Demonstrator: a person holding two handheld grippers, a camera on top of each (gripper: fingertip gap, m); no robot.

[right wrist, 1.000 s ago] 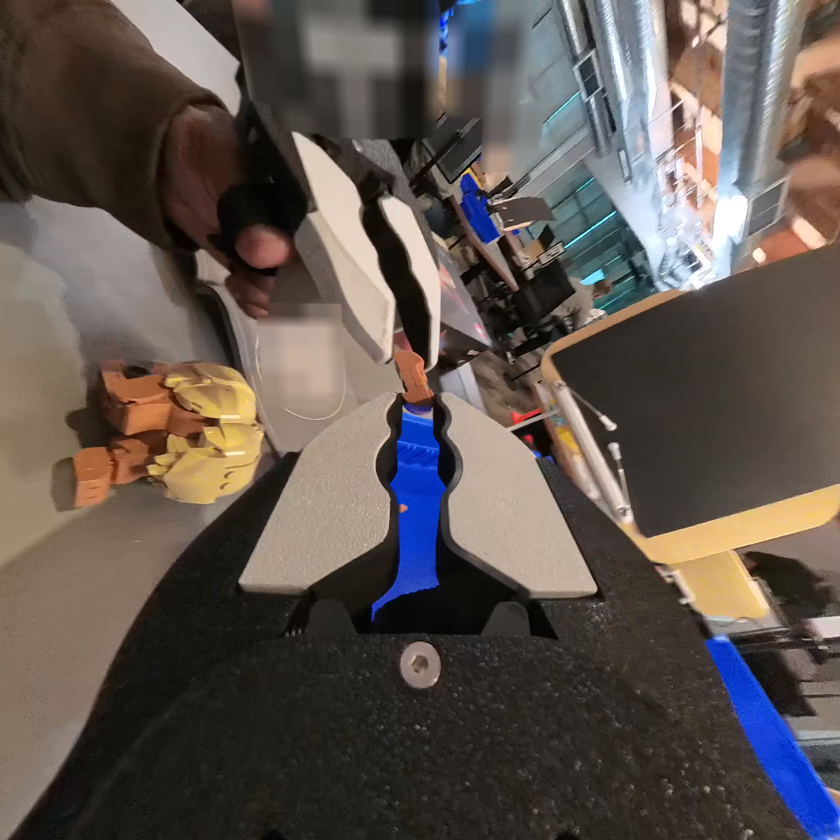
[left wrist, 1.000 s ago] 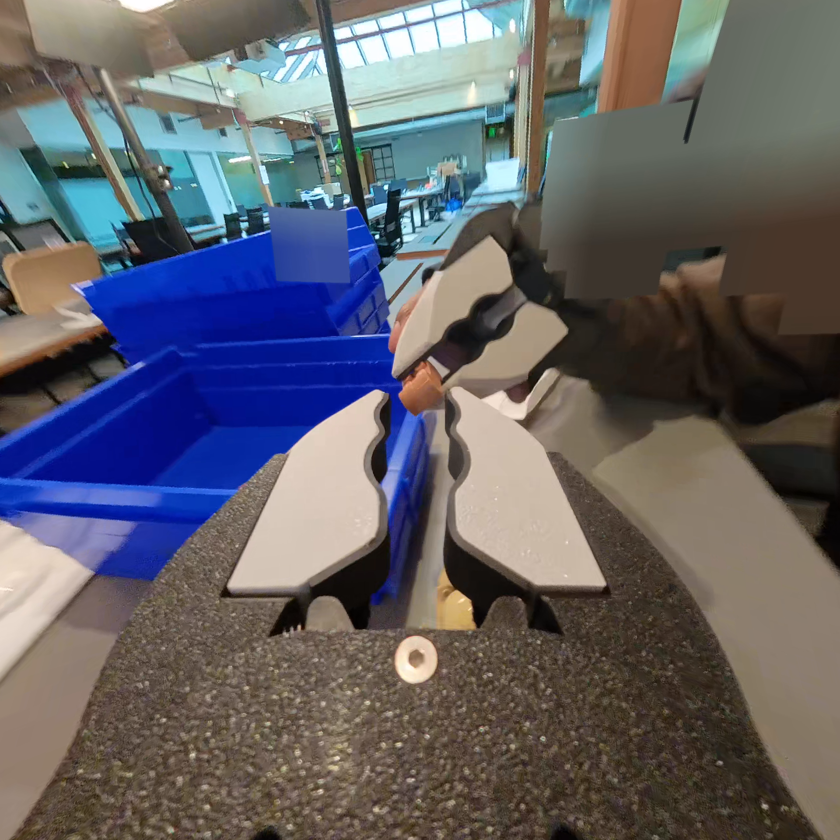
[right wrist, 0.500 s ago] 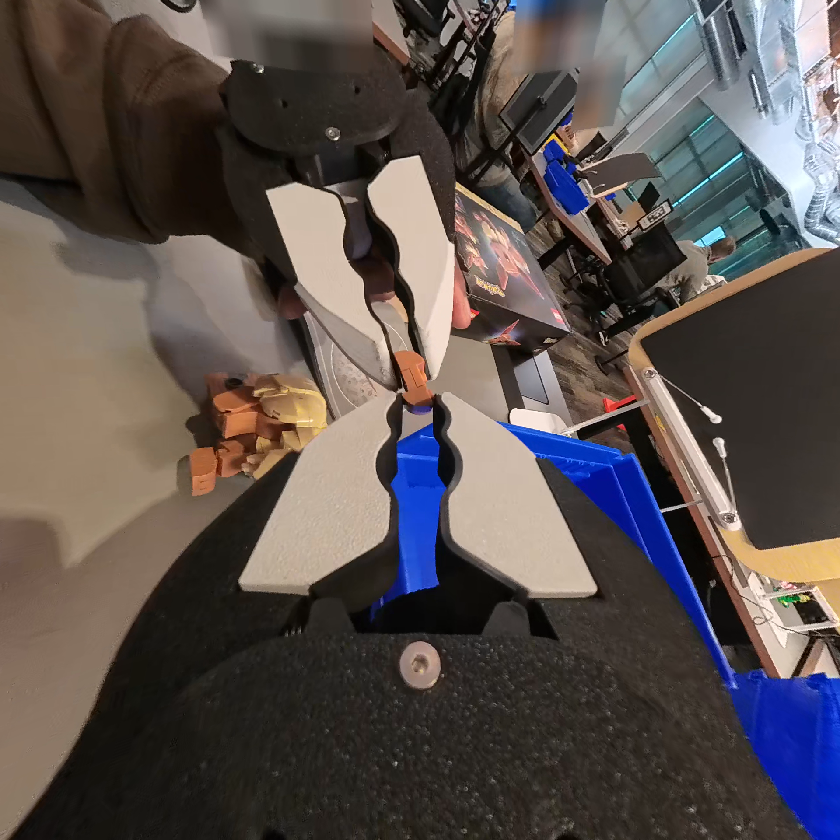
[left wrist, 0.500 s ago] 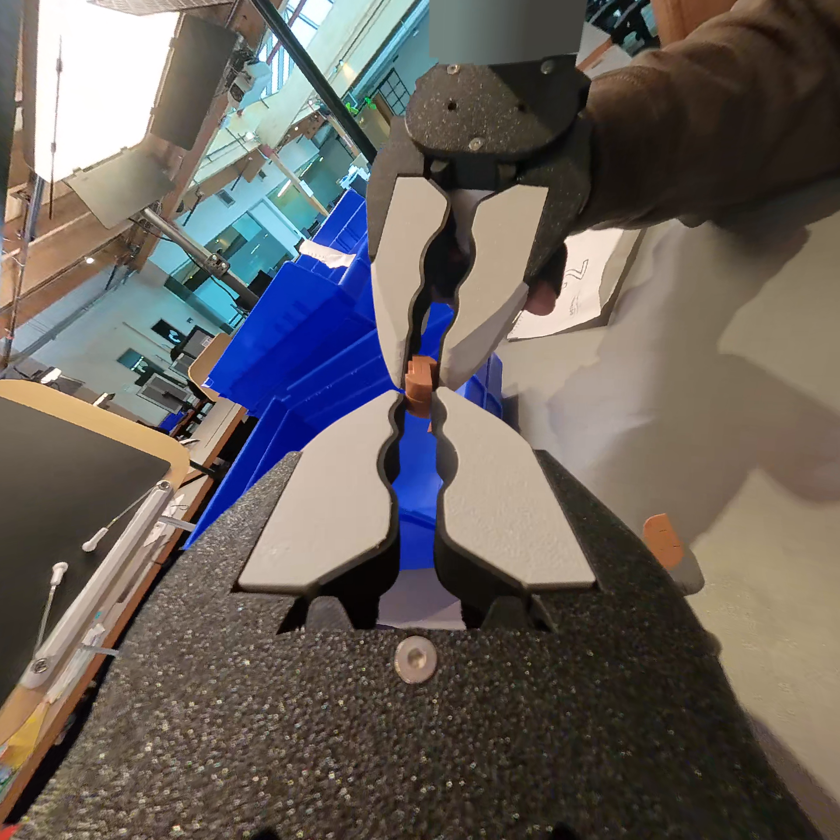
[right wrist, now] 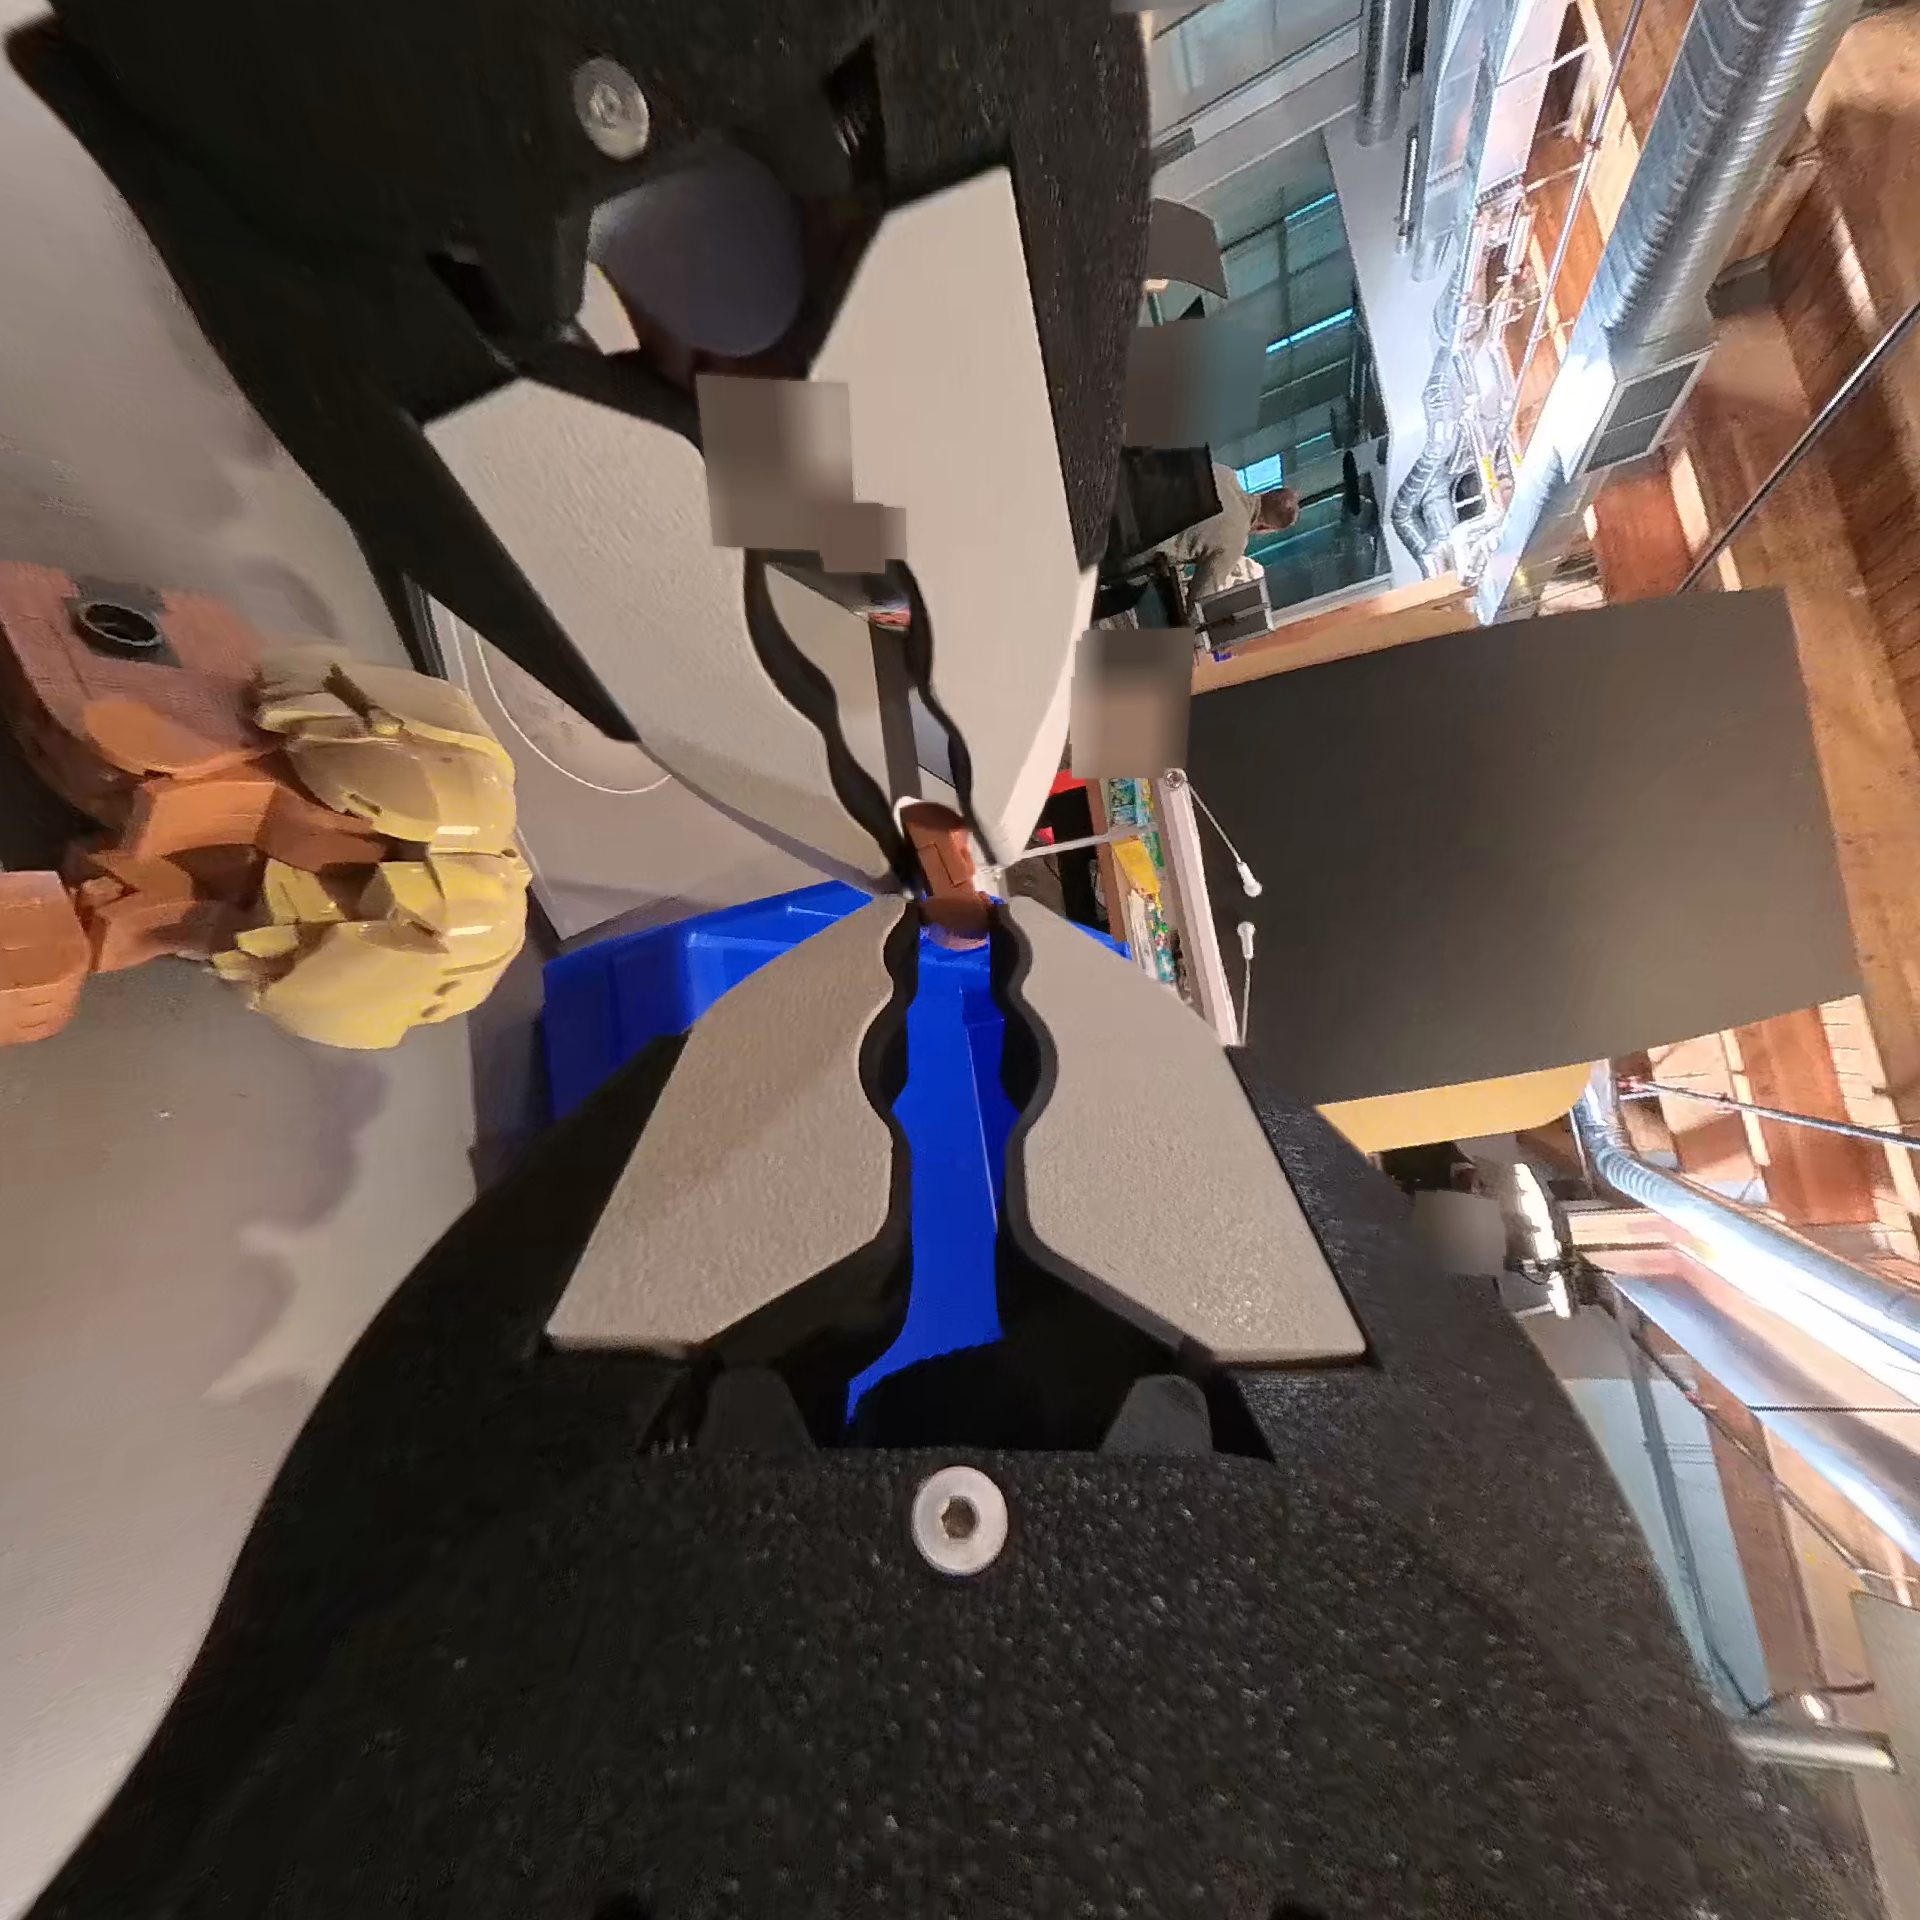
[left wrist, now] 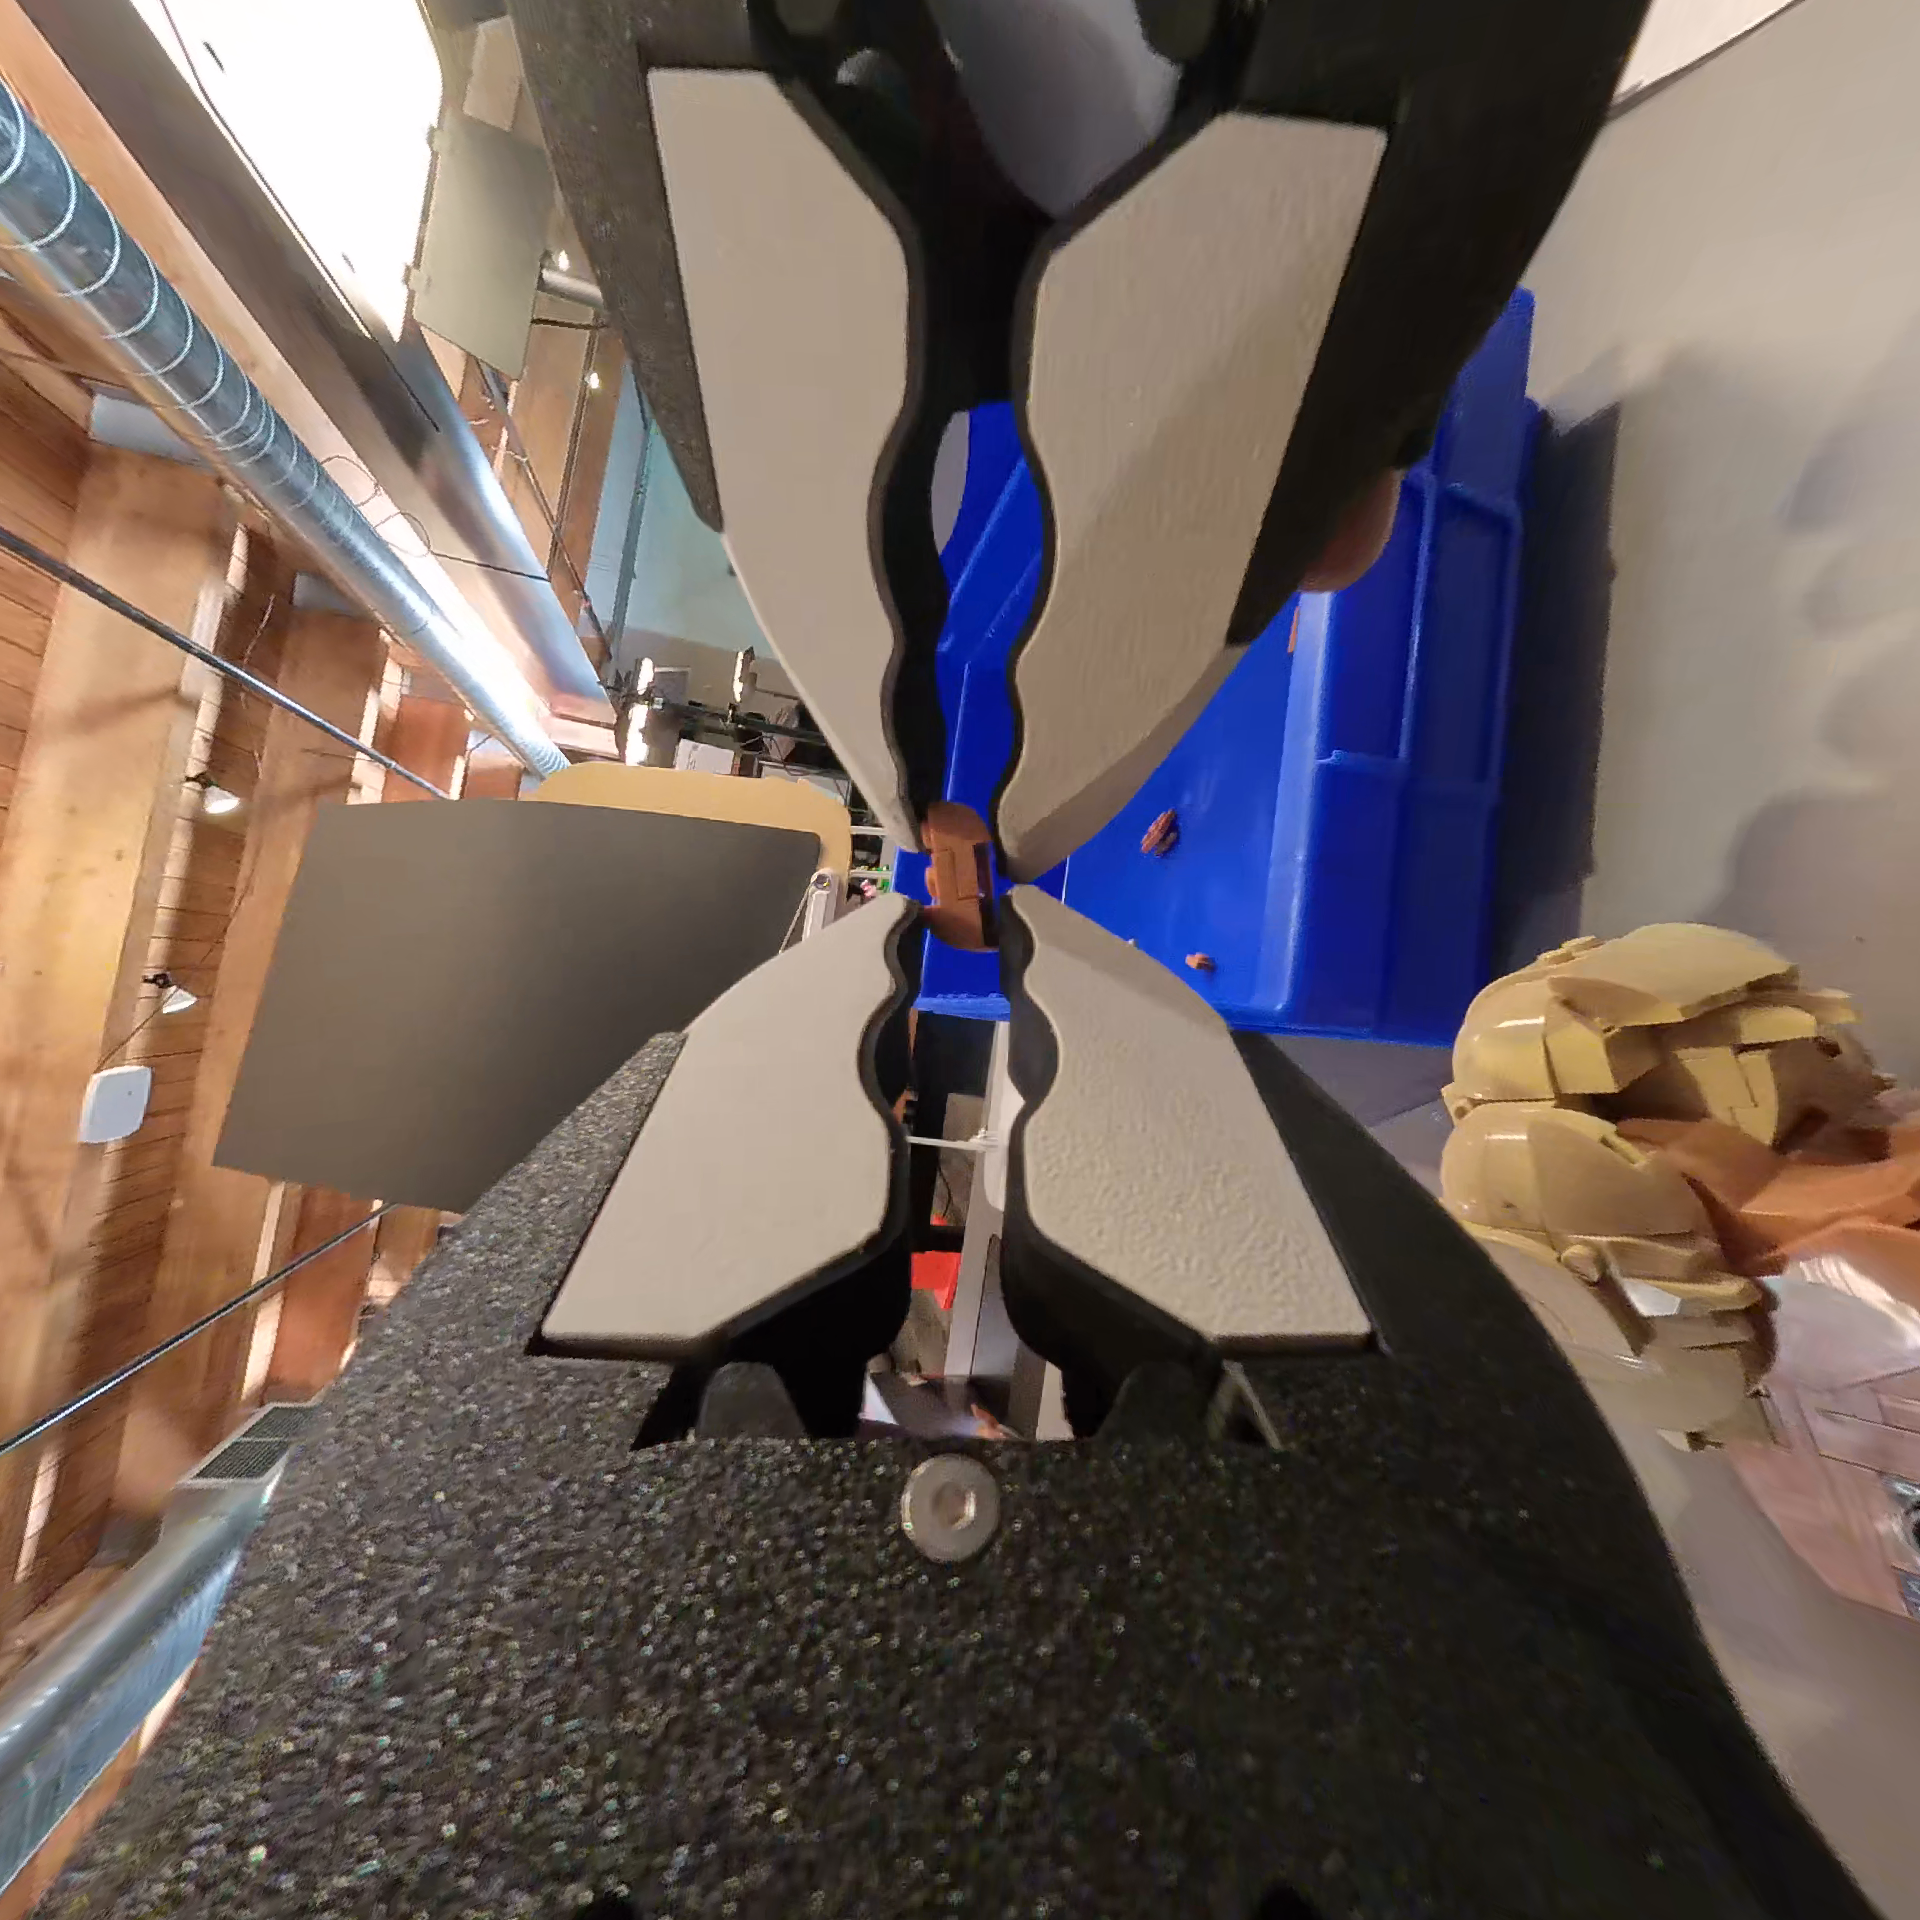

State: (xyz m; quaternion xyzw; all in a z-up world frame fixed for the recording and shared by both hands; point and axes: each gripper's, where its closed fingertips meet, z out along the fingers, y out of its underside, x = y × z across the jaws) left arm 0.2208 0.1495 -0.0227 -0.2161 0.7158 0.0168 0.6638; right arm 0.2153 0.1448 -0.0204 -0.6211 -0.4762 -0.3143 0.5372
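At frame centre we see left tongs (left wrist: 958, 914) and right tongs (right wrist: 958, 914) tip-to-tip, each clamped on one end of the brown brick piece (left wrist: 956, 868), its long axis running between them.

Small brown brick piece (left wrist: 958, 881) (two joined parts), pinched tip to tip between both grippers' fingers (left wrist: 1049, 821)

Open-plan office or workshop loft: exposed spiral air duct (left wrist: 260, 343) and timber framing overhead, distant desks and a seated person (right wrist: 1236, 530) beyond the blue storage bin (left wrist: 1351, 790).
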